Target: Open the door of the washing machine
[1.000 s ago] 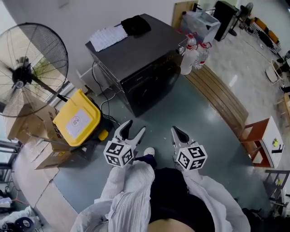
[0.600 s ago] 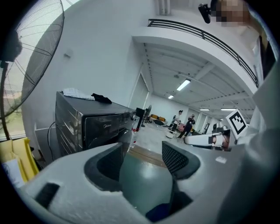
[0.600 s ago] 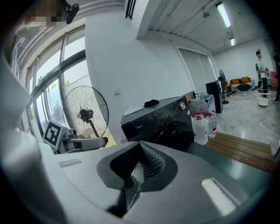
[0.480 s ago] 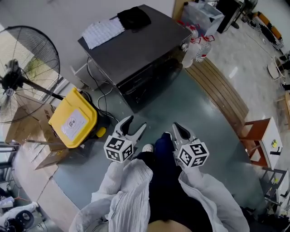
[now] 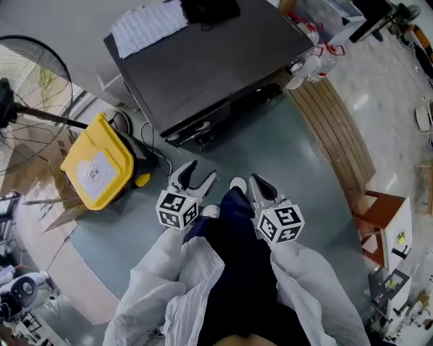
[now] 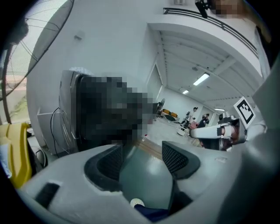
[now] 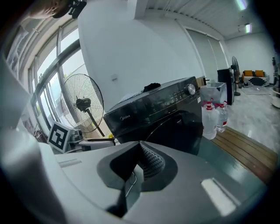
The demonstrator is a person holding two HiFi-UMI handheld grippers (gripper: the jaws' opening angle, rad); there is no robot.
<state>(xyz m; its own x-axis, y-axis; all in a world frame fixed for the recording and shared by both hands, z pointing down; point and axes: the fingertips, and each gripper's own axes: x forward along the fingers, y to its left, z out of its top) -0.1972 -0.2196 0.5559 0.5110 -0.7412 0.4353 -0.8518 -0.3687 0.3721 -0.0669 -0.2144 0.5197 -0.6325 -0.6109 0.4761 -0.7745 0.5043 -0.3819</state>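
The black front-loading washing machine (image 5: 210,67) stands at the top of the head view, its dark front (image 5: 230,118) facing me. In the right gripper view the washing machine (image 7: 153,111) shows its round door (image 7: 181,131) lying flush, with a knob at the panel's right end. My left gripper (image 5: 201,172) hangs open and empty, short of the machine. In its own view the left gripper (image 6: 142,157) has its jaws apart over the grey floor. My right gripper (image 5: 257,181) is beside it, also short of the machine. Seen in its own view, the right gripper (image 7: 139,146) has its pads meeting.
White paper (image 5: 149,23) and a black cloth (image 5: 211,8) lie on the machine's top. A yellow bin (image 5: 98,162) and a standing fan (image 5: 27,81) are at the left. Water bottles (image 5: 318,64), a wooden platform (image 5: 338,135) and a red stool (image 5: 382,223) are at the right.
The view has moved closer to the washing machine, which now fills more of the top. Both grippers keep their places in front of me, jaws unchanged.
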